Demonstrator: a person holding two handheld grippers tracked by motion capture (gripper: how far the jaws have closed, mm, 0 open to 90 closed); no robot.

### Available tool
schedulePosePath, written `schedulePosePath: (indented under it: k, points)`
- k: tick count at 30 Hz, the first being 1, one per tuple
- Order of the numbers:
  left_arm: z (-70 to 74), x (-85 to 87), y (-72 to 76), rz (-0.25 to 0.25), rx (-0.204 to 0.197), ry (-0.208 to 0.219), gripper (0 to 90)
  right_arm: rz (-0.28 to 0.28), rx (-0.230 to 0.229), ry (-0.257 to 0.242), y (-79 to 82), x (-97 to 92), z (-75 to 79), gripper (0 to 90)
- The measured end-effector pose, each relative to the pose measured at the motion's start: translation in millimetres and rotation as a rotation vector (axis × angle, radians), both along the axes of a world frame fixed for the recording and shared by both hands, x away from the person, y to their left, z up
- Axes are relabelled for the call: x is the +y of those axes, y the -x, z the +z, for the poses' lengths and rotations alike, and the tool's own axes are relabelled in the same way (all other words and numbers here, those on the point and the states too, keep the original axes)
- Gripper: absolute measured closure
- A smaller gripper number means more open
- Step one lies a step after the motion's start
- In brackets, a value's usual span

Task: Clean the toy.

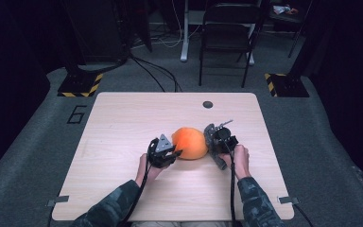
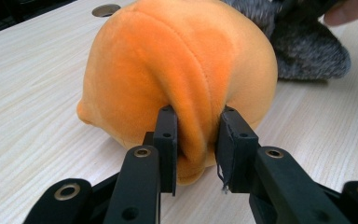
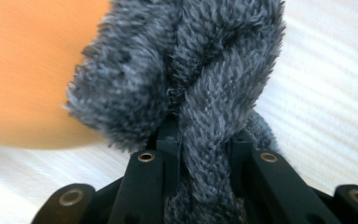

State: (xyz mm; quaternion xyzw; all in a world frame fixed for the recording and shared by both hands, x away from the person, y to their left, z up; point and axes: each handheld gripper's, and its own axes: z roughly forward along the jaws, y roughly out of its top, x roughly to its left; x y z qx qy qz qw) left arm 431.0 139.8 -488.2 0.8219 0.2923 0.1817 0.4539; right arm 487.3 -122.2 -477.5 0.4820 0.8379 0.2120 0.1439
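Black tool [image 2: 196, 149] pinches a rounded orange plush [image 2: 182, 70], seamed.

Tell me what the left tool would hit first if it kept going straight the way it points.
The orange plush toy: the left tool already has a fold of it between its tips, so the toy's rounded body lies directly ahead.

- A pale wooden desk [image 1: 123, 118] lies under both claws.
- A round cable hole [image 1: 208, 104] sits beyond the claws.
- A black chair [image 1: 228, 28] stands farther back.
- A painted numeral "6" [image 1: 77, 114] marks the floor, left of the left claw.
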Motion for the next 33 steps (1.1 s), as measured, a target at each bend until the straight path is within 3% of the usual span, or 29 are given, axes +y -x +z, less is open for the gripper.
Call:
schedulePosePath:
  k: [2, 5, 6, 8, 10, 12, 13, 16, 18, 23, 25, 27, 33]
  points:
    - [-0.2, 1.3, -0.7, -0.004, 0.004, -0.002, 71.2, -0.002, 0.009, 0.003, -1.7, -3.3, -1.6, 73.5]
    - [-0.5, 3.1, -1.4, -0.005, 0.008, 0.003, 71.1, -0.02, -0.027, -0.005, 0.8, -5.9, 12.1, 73.6]
    - [-0.5, 3.7, -1.7, -0.007, 0.01, 0.004, 71.0, -0.027, -0.037, -0.043, 2.4, -7.1, 21.1, 73.6]
    - [-0.7, 3.4, -1.9, -0.006, 0.009, 0.008, 70.9, -0.012, -0.102, -0.099, 7.1, -5.9, 38.0, 73.6]
    - [-0.7, 2.1, -1.3, -0.003, -0.002, 0.005, 70.8, 0.038, -0.155, -0.156, 15.9, 2.9, 59.1, 73.6]
    - [-0.7, 2.0, -1.2, -0.004, -0.004, 0.007, 70.5, 0.095, -0.177, -0.15, 22.8, 17.3, 68.0, 73.6]
    - [-0.6, 2.6, -1.4, -0.004, -0.001, 0.006, 70.3, 0.107, -0.173, -0.14, 24.9, 23.7, 67.9, 73.6]
    - [0.2, 4.4, -1.8, -0.001, 0.001, -0.001, 63.3, 0.154, -0.156, -0.024, 23.5, 43.6, 49.3, 73.7]
    - [1.4, 6.4, -1.1, 0.028, -0.01, 0.016, 53.9, 0.145, -0.162, -0.022, 21.2, 44.9, 40.3, 73.9]
    - [-0.7, 6.9, 0.6, 0.054, -0.021, 0.007, 44.8, 0.133, -0.156, -0.045, 20.6, 39.4, 39.2, 73.8]
    - [-4.8, 6.1, 0.2, 0.038, -0.008, -0.011, 49.0, 0.134, -0.155, -0.05, 20.2, 38.9, 38.7, 73.8]
    - [-8.4, 5.0, 1.0, 0.033, -0.017, -0.015, 58.7, 0.134, -0.15, -0.048, 20.1, 39.8, 38.7, 73.8]
    - [-7.8, 4.1, 0.6, 0.02, -0.043, -0.001, 75.1, 0.123, -0.156, -0.057, 20.9, 38.5, 46.1, 73.8]
